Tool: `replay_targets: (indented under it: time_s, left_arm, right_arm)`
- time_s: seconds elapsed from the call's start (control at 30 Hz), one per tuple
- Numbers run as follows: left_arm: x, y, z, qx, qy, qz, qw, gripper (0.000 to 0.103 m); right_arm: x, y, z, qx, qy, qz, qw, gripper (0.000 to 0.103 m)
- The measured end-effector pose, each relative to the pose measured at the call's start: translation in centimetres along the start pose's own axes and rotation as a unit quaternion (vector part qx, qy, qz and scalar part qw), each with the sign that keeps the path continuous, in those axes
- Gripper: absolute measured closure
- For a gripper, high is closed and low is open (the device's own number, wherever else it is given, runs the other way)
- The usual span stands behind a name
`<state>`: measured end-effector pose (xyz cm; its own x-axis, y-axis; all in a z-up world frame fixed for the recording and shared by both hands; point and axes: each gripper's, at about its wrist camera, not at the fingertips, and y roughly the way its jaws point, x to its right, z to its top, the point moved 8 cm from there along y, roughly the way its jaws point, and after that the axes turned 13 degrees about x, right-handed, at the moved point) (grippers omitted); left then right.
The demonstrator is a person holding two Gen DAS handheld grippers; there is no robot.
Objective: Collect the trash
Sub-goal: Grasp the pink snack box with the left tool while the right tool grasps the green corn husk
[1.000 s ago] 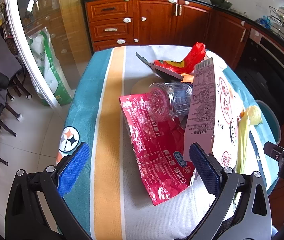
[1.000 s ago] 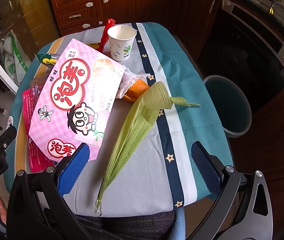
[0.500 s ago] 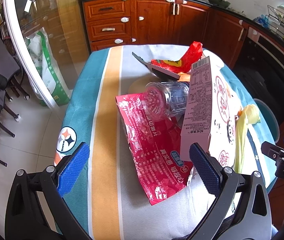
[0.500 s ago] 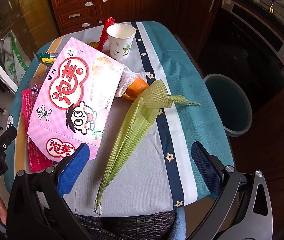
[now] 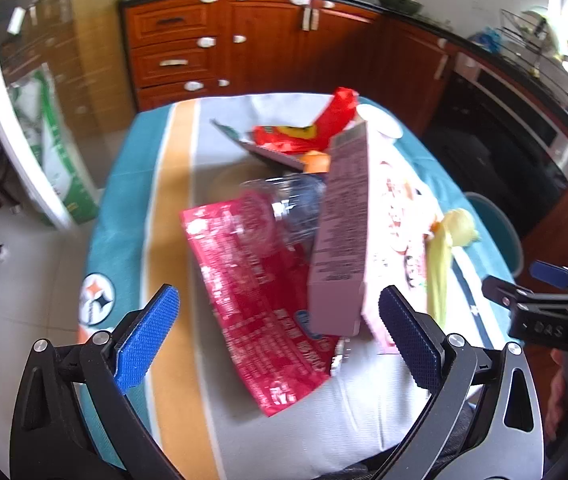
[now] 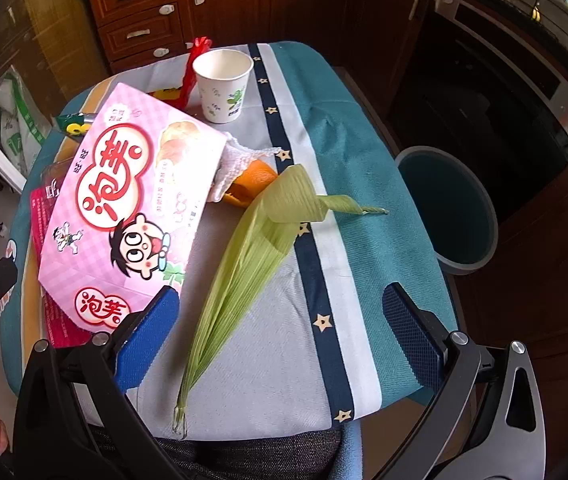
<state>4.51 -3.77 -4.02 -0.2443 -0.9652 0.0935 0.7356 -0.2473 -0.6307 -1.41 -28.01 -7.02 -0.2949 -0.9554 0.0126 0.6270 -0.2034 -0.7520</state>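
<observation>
Trash lies on a small table with a striped cloth. A pink snack box rests on a red foil wrapper and a clear plastic bottle. A green corn husk lies right of the box, with orange peel and a crumpled tissue by it. A paper cup stands at the back. My left gripper is open over the red wrapper. My right gripper is open above the husk's lower end.
A teal trash bin stands on the floor right of the table. A red snack bag and a dark wrapper lie at the back. Wooden cabinets stand behind, an oven to the right, a glass door to the left.
Both grippers have pulled back a little and stay open. The left view has swung slightly and is blurred by motion. Nothing on the table has moved.
</observation>
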Motion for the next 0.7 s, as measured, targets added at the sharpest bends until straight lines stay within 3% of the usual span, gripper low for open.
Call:
replay_targets:
  time_s: [0.17, 0.3, 0.7]
  left_arm:
    - [2.4, 1.8, 0.1, -0.040, 0.007, -0.067, 0.9969, 0.003]
    - [3.8, 3.5, -0.1, -0.067, -0.006, -0.099, 0.9928, 0.003]
    - [6.6, 7.0, -1.2, -0.123, 0.006, -0.103, 0.9870, 0.003]
  right_arm:
    - [2.5, 0.8, 0.1, -0.004, 0.029, -0.014, 0.999, 0.005]
    - [3.5, 1.4, -0.3, -0.007, 0.042, -0.013, 0.999, 0.005]
    - [3.2, 6.3, -0.3, -0.035, 0.071, 0.042, 0.996, 0.005]
